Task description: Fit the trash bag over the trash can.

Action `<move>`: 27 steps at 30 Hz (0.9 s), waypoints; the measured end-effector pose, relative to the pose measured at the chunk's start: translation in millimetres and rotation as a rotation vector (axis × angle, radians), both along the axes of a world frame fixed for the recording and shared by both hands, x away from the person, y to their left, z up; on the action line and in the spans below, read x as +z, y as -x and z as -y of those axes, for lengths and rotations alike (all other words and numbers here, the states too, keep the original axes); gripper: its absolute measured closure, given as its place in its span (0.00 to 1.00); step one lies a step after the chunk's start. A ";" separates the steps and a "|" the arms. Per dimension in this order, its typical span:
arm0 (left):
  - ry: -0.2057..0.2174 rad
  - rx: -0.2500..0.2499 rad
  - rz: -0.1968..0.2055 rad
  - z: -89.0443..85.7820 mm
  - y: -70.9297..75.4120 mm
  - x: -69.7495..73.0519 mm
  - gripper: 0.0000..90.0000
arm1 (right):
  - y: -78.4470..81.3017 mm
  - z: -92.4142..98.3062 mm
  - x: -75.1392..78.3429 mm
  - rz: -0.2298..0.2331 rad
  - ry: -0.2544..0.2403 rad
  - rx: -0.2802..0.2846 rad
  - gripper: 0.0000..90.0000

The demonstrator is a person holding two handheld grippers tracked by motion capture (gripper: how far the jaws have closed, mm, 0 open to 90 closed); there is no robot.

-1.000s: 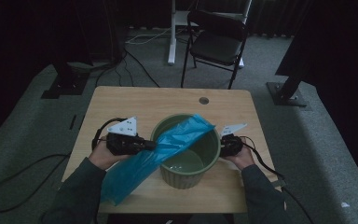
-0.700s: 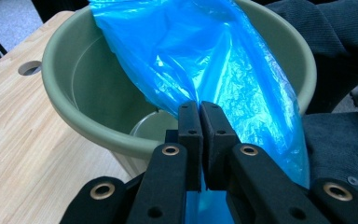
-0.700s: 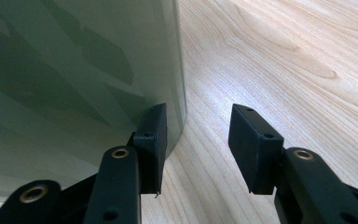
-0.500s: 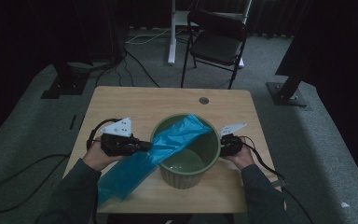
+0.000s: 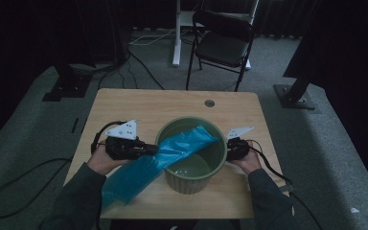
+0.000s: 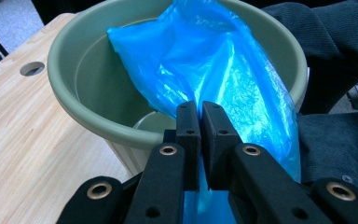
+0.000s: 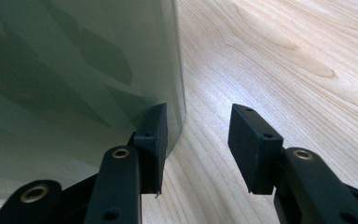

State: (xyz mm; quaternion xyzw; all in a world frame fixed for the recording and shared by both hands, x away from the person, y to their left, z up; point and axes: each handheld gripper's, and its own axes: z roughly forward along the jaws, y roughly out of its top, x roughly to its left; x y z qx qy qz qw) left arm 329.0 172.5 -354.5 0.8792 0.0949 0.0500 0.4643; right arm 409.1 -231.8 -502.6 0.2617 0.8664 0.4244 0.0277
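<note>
Pinching the blue plastic bag [image 6: 214,79] is what the left gripper [image 6: 200,116] is up to: its two black jaws sit almost pressed together with a thin fold of the blue film caught between them, though they've just eased apart a touch with the bag between them all the same. From that pinch the bag runs forward and up over the near rim of the green pot [image 6: 88,126] and drapes down inside it, reaching toward the far wall. In the high view the left gripper [image 5: 146,149] sits just beside the pot's left side, and the rest of the bag [image 5: 143,172] trails back off the rim and lies across the table [image 5: 139,103] toward the person's left sleeve [image 5: 76,196].

Over on the other side, the right gripper [image 7: 198,140] has its jaws spread wide with nothing between them. One jaw is right up against the pot's outer wall [image 7: 74,93], looks like touching or as good as, and the other hangs over bare wood. From above, the right gripper [image 5: 231,149] is tucked against the pot's right side [image 5: 220,158], so the pot stands between the two grippers, roughly mid-table. There's a round cable hole [image 5: 209,103] in the table past the pot and a black folding chair [image 5: 223,45] on the floor beyond.
</note>
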 end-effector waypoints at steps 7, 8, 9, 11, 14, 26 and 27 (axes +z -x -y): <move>-0.005 0.001 0.001 8.7 -2.0 1.9 0.95 | 0.0 0.0 0.1 0.000 0.000 0.000 0.63; -0.004 0.002 0.001 10.3 -2.5 2.2 0.95 | 0.0 0.0 0.1 -0.001 0.000 0.000 0.63; -0.004 0.005 0.002 11.9 -3.2 2.7 0.95 | 0.0 0.0 0.1 0.000 0.000 0.000 0.63; 0.000 0.009 0.002 14.6 -4.8 3.7 0.95 | -0.1 0.1 0.0 0.000 0.000 0.001 0.63; 0.002 0.029 0.003 18.4 -8.3 5.6 0.95 | -0.1 0.0 0.1 0.000 0.000 0.001 0.63; 0.034 0.074 -0.013 27.0 -15.2 5.0 0.88 | 0.1 0.6 0.8 0.003 -0.004 0.001 0.63; 0.036 0.081 -0.008 25.4 -14.1 6.1 0.85 | 0.1 0.6 0.9 0.003 -0.005 0.001 0.63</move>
